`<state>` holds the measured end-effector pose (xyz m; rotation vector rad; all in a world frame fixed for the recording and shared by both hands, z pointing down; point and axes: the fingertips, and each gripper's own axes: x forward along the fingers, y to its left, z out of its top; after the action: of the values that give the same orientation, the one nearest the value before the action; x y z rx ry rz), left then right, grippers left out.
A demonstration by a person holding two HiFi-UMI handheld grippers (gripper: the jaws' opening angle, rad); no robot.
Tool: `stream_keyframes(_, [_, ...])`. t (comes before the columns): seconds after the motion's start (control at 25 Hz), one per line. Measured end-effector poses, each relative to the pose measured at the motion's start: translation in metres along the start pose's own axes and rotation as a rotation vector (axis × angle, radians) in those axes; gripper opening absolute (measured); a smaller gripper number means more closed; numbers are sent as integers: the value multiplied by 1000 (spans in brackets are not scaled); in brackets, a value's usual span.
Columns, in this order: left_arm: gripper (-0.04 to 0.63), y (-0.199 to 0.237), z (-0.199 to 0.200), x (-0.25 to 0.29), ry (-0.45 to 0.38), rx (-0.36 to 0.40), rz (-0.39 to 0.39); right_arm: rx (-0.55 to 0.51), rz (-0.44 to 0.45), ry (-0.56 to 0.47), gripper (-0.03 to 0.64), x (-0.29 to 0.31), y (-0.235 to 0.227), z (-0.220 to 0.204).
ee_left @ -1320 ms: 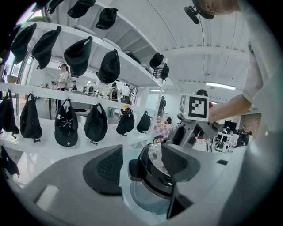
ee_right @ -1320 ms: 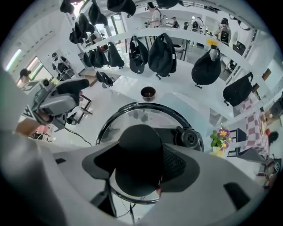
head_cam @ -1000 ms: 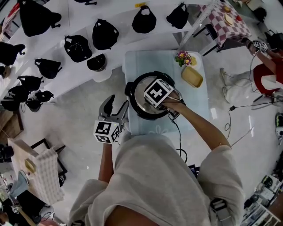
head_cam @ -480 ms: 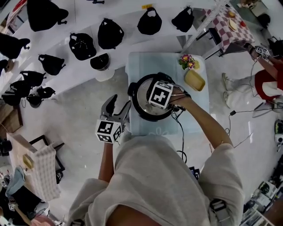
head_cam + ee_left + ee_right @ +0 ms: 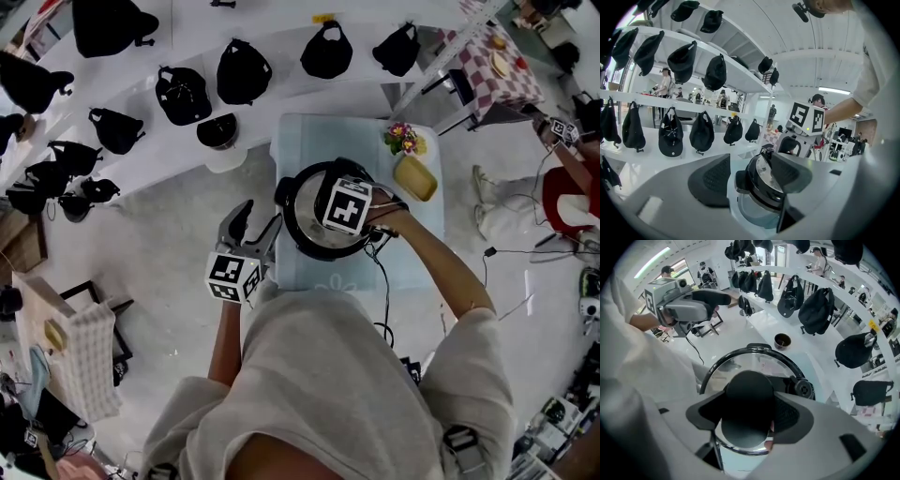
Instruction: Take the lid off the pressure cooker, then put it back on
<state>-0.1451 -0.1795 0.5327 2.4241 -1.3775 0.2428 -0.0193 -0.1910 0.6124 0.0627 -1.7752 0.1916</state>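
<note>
The pressure cooker [image 5: 302, 199] stands on a small table with a pale blue cloth [image 5: 309, 136], its lid [image 5: 740, 359] on the pot. My right gripper [image 5: 345, 208] points steeply down over the lid. Its jaws are opening, with the lid's black knob [image 5: 750, 401] between them and both pads still against it. My left gripper [image 5: 255, 221] hovers at the table's left edge, open and empty. In the left gripper view the cooker [image 5: 761, 185] shows between the spread jaws of that gripper [image 5: 751, 177], apart from them.
A yellow tray [image 5: 413, 176] and a small bunch of flowers [image 5: 403, 139] sit at the table's far right corner. A white curved shelf [image 5: 141, 178] with black caps, bags and a dark bowl [image 5: 217, 131] runs behind and left. A cable [image 5: 382, 300] trails off the table.
The right gripper has rolled about its own axis over the lid, its marker cube turning while it stays on the knob. The left gripper has kept still.
</note>
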Motion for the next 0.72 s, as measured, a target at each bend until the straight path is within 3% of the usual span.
stream_keyframes(0.32, [261,-3,3,-4,-6,23,0,14,-25,-82,308,-13,-1,1])
stream_keyframes(0.72, [261,-6,7,-6,-2,45,-5,183,-135,-324,268,-47,-11,4])
